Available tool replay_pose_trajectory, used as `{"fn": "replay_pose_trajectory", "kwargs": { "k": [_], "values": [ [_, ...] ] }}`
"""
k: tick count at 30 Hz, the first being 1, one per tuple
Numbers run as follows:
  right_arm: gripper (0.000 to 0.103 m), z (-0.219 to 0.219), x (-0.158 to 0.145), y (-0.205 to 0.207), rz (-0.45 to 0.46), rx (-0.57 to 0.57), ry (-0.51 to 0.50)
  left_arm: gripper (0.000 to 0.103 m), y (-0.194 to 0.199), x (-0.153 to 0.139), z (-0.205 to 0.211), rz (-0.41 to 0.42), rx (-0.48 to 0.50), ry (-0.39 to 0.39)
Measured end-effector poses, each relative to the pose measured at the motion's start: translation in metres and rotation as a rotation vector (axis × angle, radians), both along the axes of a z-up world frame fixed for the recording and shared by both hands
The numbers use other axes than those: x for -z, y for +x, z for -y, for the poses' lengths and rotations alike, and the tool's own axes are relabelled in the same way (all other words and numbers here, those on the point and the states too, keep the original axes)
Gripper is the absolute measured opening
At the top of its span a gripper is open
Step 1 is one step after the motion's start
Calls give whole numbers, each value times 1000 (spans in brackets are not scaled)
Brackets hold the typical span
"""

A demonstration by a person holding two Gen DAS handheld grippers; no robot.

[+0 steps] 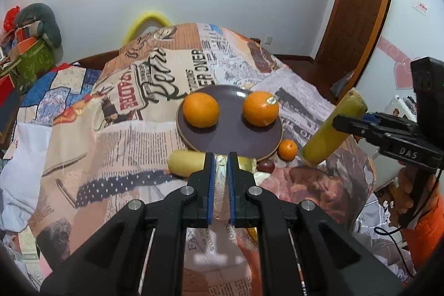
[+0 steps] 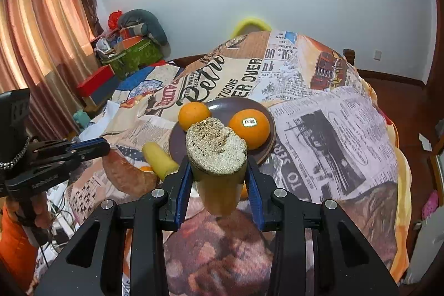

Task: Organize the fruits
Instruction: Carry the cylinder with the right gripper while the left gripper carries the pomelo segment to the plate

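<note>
Yellow corn cob sits crosswise in the right tongs, seen from the left wrist view: long axis tilted, cut end up toward the door, lower end down toward the bed. It hangs just right of the dark plate, clear of the blanket. Left tongs are pressed together, nothing gripped; only blanket shows in the slit between the pads. Two oranges sit on the plate, a mandarin just off its near rim, a small dark fruit beside that, and a pale yellow fruit right at the left tongs' tips.

Right wrist view: right tongs pinch the cob about mid-length, axis pointing forward and up, rough cut end toward the plate. Plate lies dead ahead, so the right hand looks nearer to a drop. Free room on the plate is the near part, between and in front of the oranges. Left tongs show at the left edge. This view gives the orange's sticker face-on; the cob hides the mandarin and dark fruit, which only the left view shows.
</note>
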State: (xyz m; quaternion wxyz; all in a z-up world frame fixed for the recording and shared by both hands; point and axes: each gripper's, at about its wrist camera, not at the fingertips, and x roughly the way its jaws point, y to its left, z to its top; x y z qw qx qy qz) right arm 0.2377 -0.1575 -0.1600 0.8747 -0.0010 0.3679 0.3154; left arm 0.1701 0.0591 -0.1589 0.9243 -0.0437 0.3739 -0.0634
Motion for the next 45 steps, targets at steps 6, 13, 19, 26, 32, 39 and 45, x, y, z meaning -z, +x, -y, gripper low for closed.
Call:
{"fn": "replay_pose_trajectory", "kwargs": {
  "k": [6, 13, 19, 26, 32, 39, 45],
  "values": [
    [34, -6, -5, 8, 17, -9, 7, 8, 15, -17, -3, 46, 0, 9],
    [34, -14, -1, 22, 12, -24, 7, 8, 37, -27, -2, 81, 14, 7],
    [34, -24, 12, 38, -12, -43, -10, 8, 61, -17, 4, 67, 45, -9],
    [34, -39, 24, 56, -37, -78, -29, 8, 92, 5, 11, 10, 87, -28],
    [34, -53, 34, 70, -53, -107, -53, 8, 118, 20, 13, -22, 102, -43],
    [34, -68, 41, 85, -60, -137, -65, 8, 138, 24, 3, -2, 75, -74],
    [34, -72, 38, 96, -43, -130, -49, 8, 155, 28, -9, -11, 41, -84]
  ]
}}
